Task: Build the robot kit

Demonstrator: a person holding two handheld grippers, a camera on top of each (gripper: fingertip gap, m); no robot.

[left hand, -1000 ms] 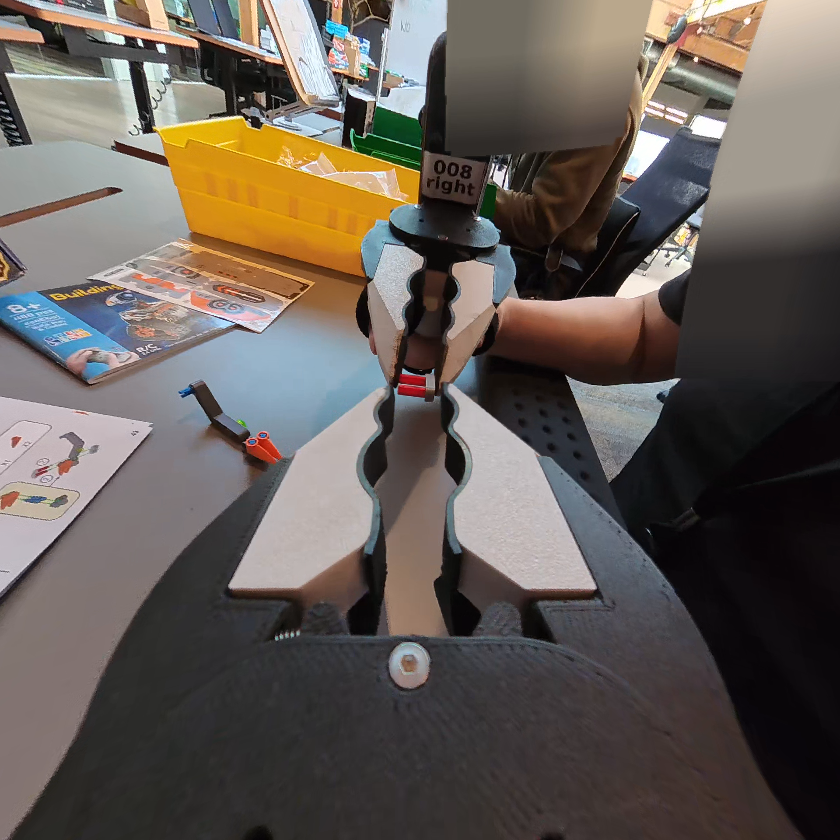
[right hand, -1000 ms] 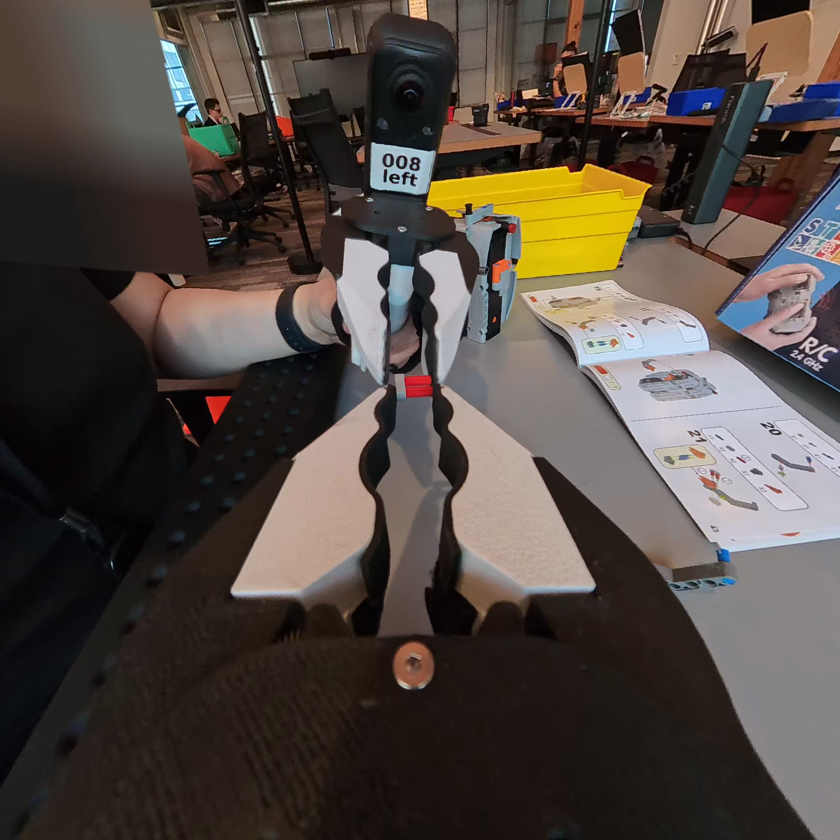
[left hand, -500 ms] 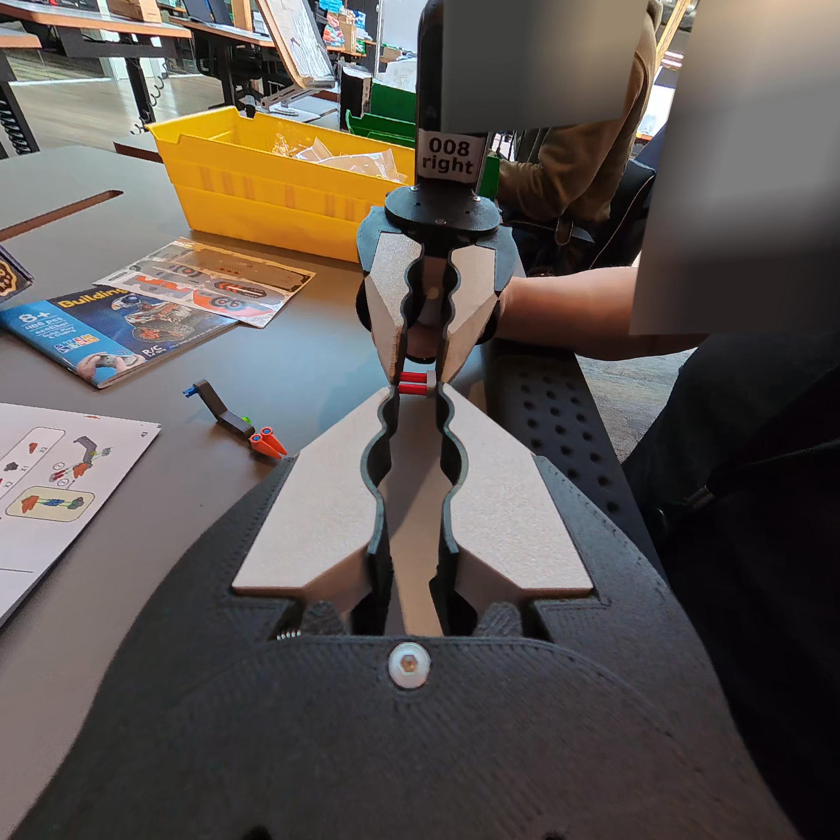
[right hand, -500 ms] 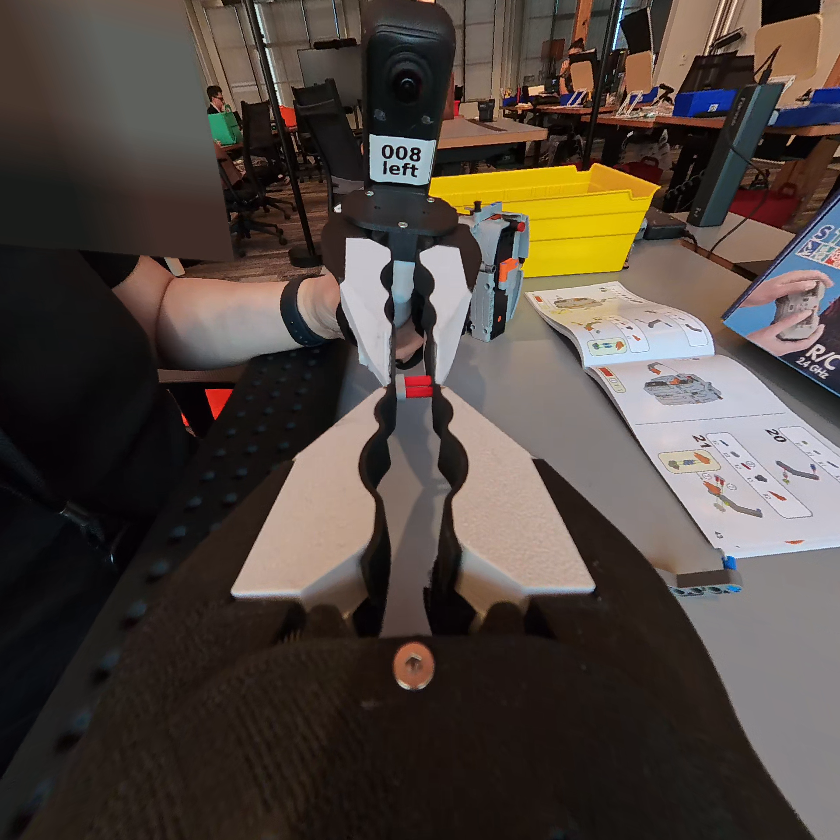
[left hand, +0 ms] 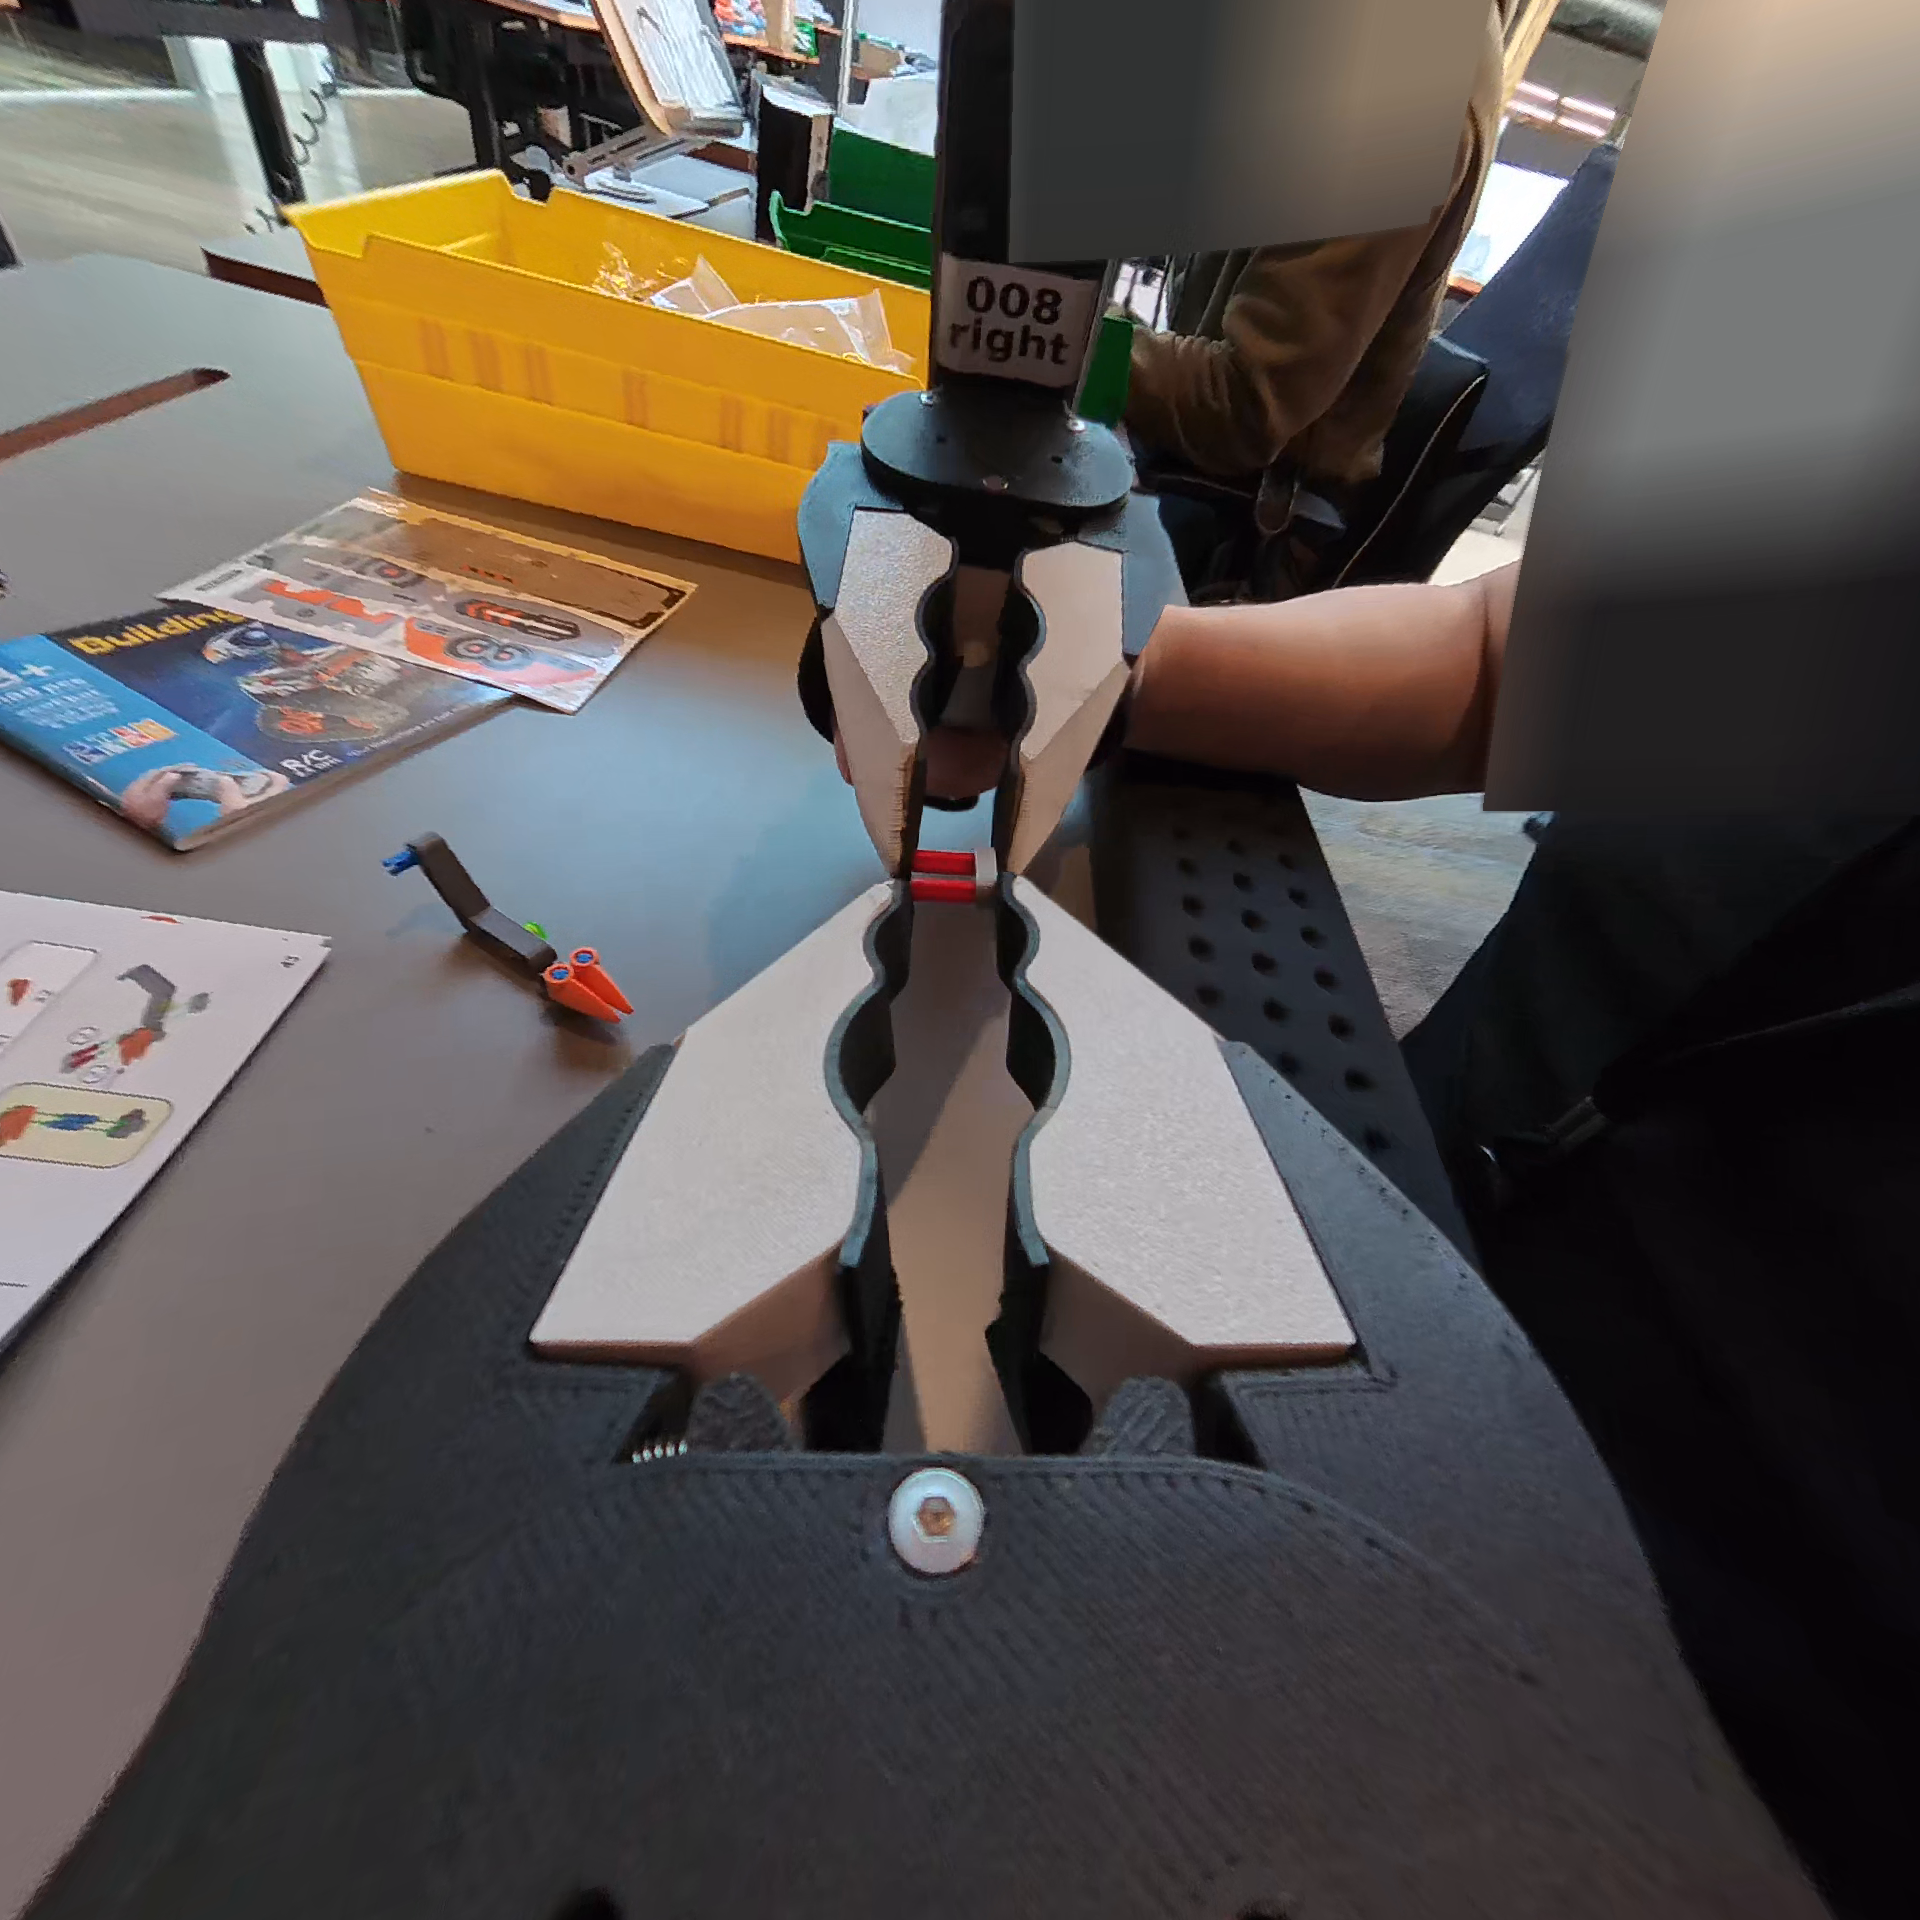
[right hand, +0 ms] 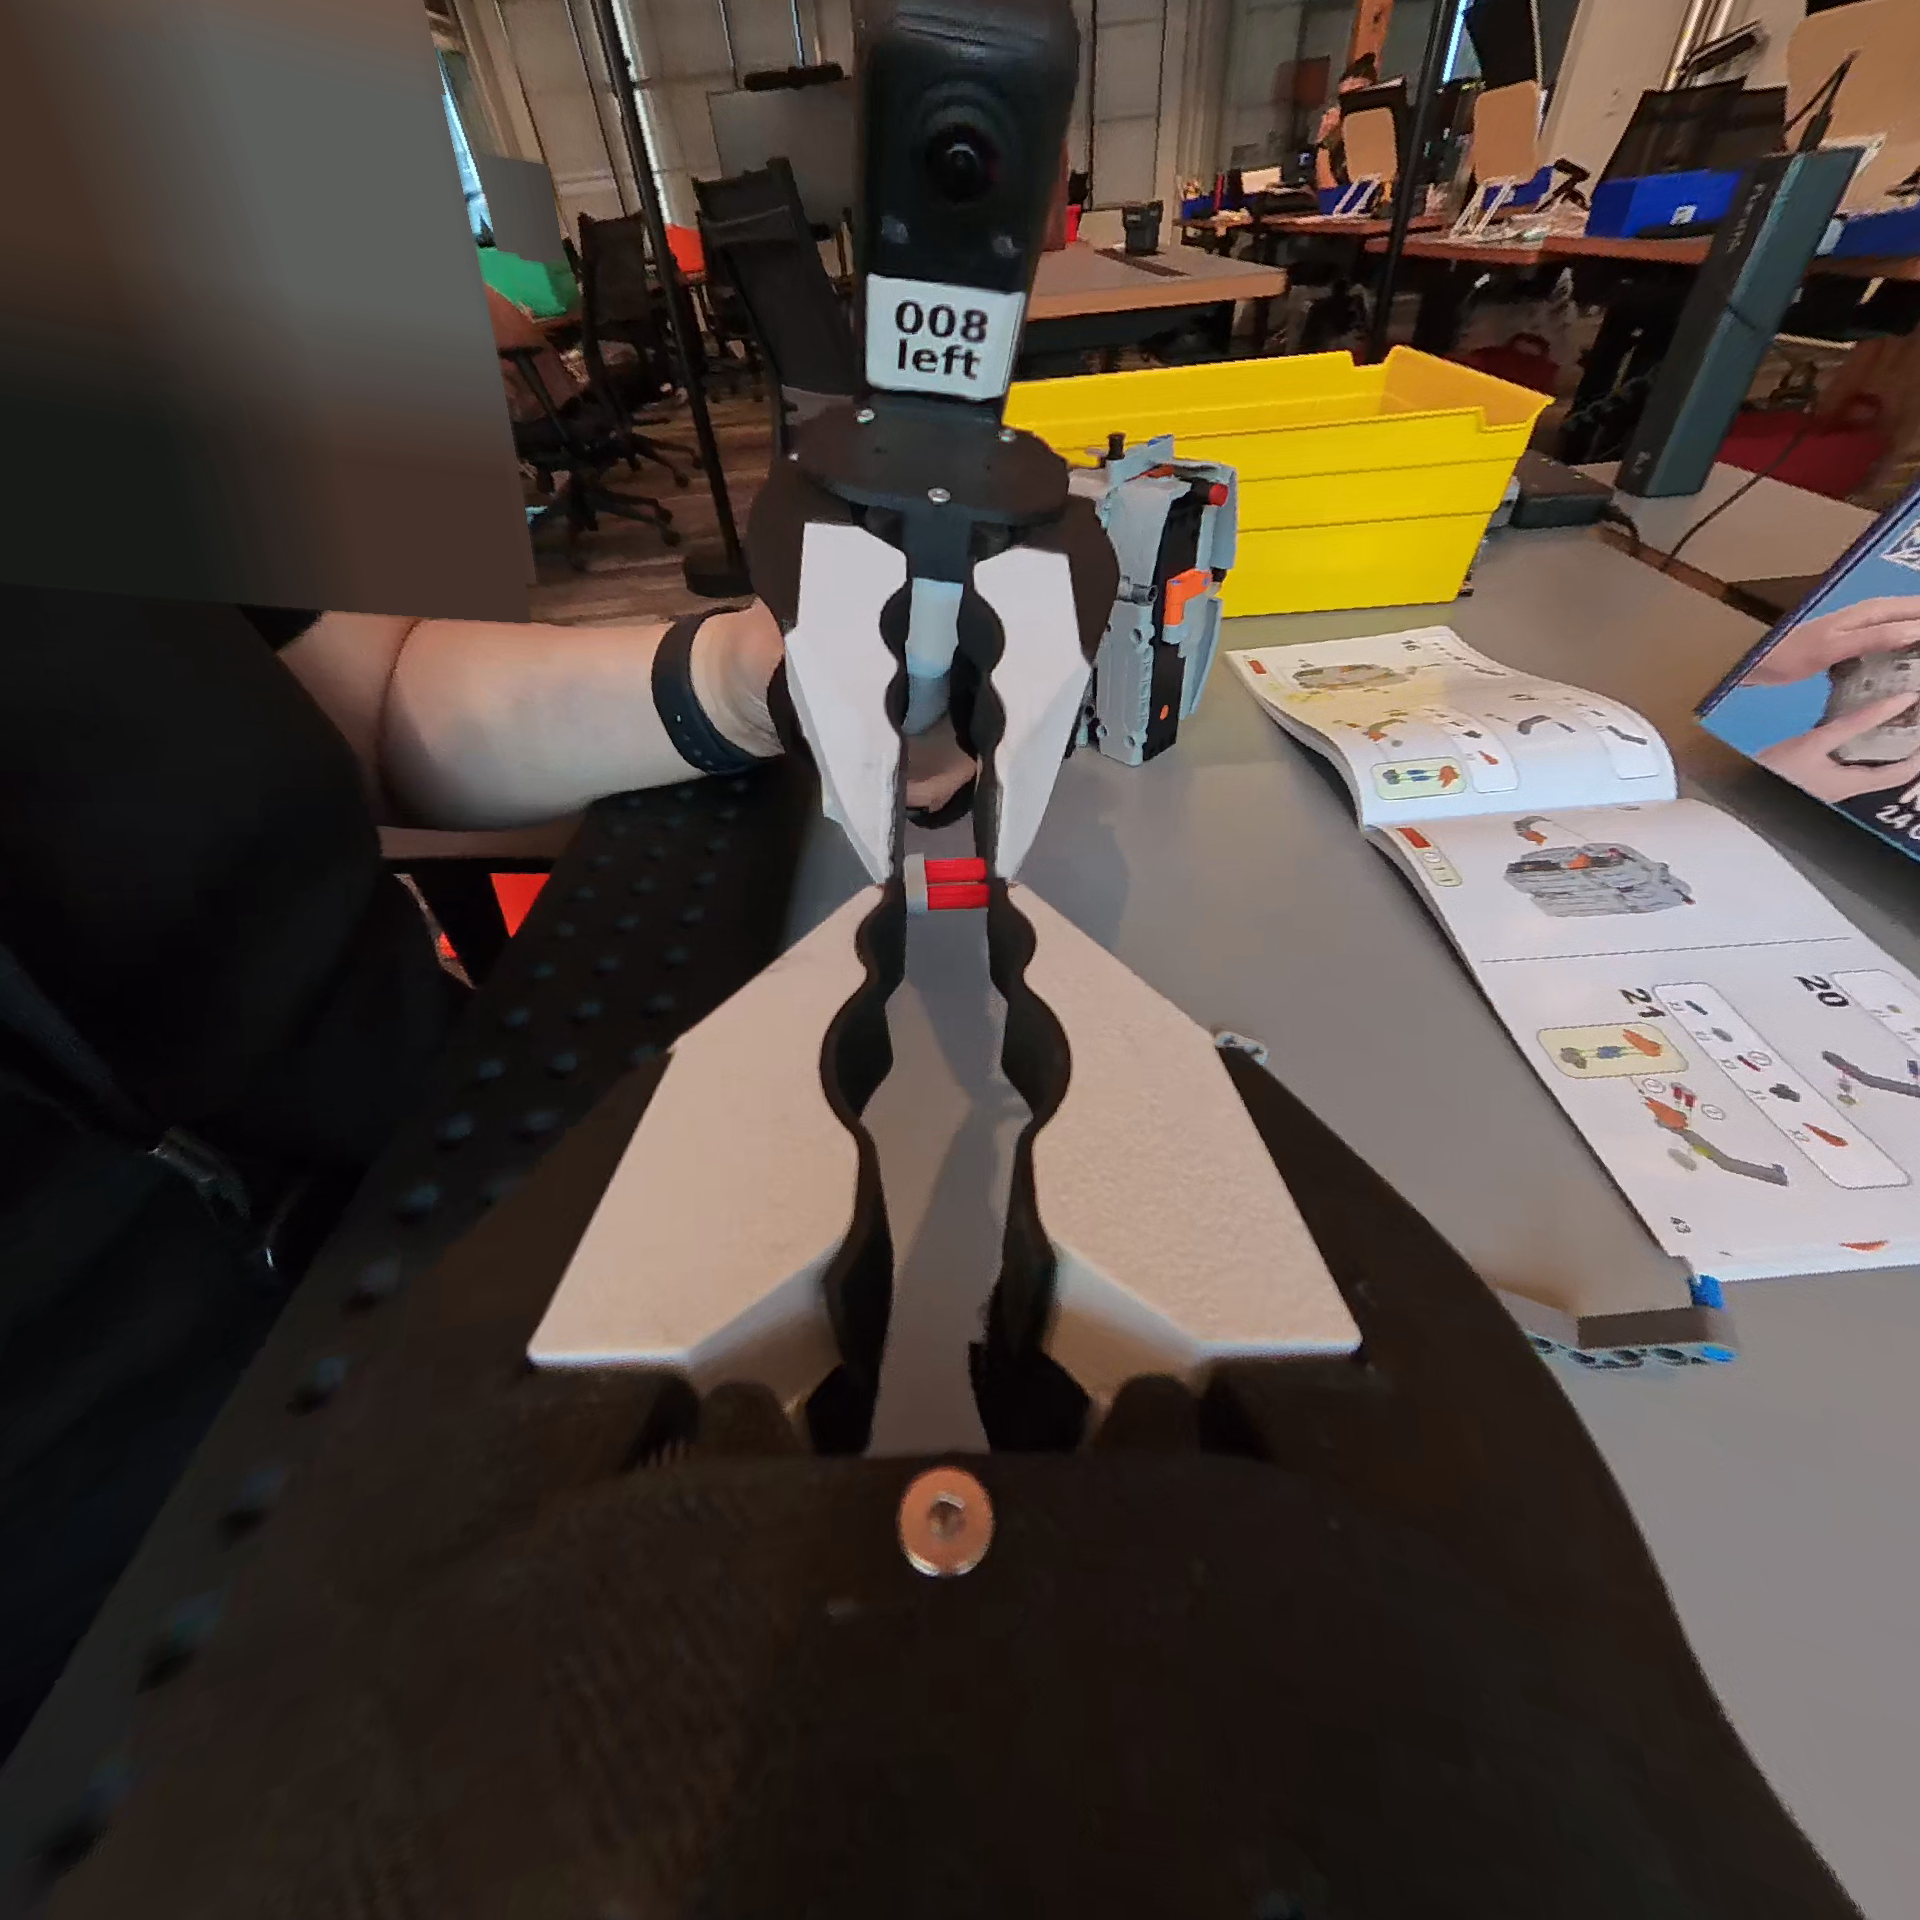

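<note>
Left wrist view shows the left gripper (left hand: 948, 896), made of black plastic with pale flat fingers, pointing at the right gripper (left hand: 951, 860), which looks the same and faces it tip to tip. A small toy piece with two red pegs and a light grey end (left hand: 952, 876) sits right where the tips meet. The left gripper's fingers are almost closed and pinch the lower red peg. The right gripper's fingers are almost closed too and pinch the upper red peg. The piece is up in the air above the near edge of the dark grey table (left hand: 644, 769).

On the table to the left lies a little dark grey bent toy arm with orange cones and a blue peg (left hand: 509, 935). Farther left lies a white open paper booklet with pictures (left hand: 114, 1049). Beyond that lie a blue booklet (left hand: 208, 717) and a sheet of stickers (left hand: 436, 613). At the far side stands a yellow plastic bin (left hand: 582, 374) with clear bags in it.

In the right wrist view, the right gripper (right hand: 948, 902) meets the left gripper (right hand: 945, 871) at the same red and grey piece (right hand: 945, 885). A grey blocky toy model with orange bits (right hand: 1153, 613) stands just behind the left gripper. A long grey toy beam with blue ends (right hand: 1631, 1335) lies at the right, touching the near corner of the open booklet (right hand: 1621, 935).
</note>
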